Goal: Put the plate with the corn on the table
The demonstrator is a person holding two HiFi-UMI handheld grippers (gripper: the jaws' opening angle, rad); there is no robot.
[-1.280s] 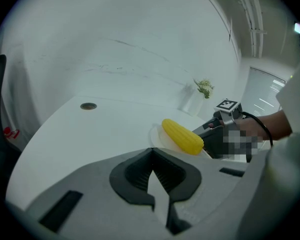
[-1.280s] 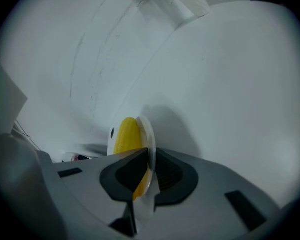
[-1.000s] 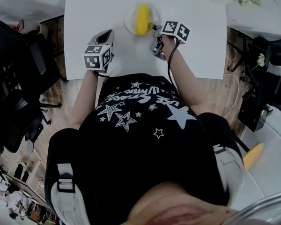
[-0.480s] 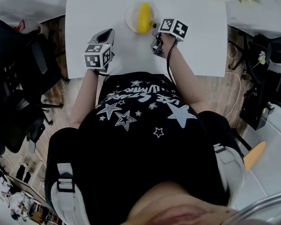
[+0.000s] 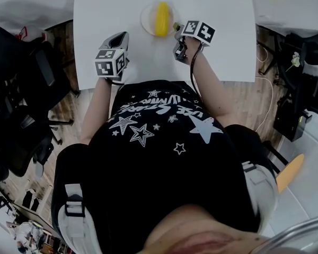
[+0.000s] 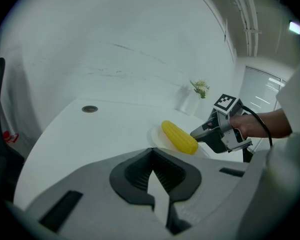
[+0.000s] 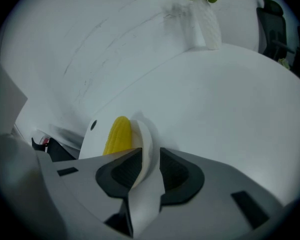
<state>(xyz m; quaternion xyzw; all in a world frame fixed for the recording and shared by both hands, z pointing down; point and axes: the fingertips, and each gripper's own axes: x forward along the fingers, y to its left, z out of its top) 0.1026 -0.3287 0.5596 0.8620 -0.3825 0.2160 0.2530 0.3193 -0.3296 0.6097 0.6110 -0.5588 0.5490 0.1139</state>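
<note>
White plate (image 7: 146, 139) with the corn (image 7: 117, 134) was found resting on the table (image 7: 230, 109), its rim between the right gripper's (image 7: 151, 159) jaws, which had been let apart since a second before. Placement was judged done, with only withdrawal left. The left gripper (image 6: 151, 156) was held closed and empty.

White lettering curves among printed stars across the chest of the person's black shirt (image 5: 164, 115), seen from above in the head view; it is upside down and too small to read with confidence. The left marker cube (image 5: 110, 63) and the right marker cube (image 5: 199, 32) bear only black-and-white coded squares, without letters or numbers. No other writing is legible.
</note>
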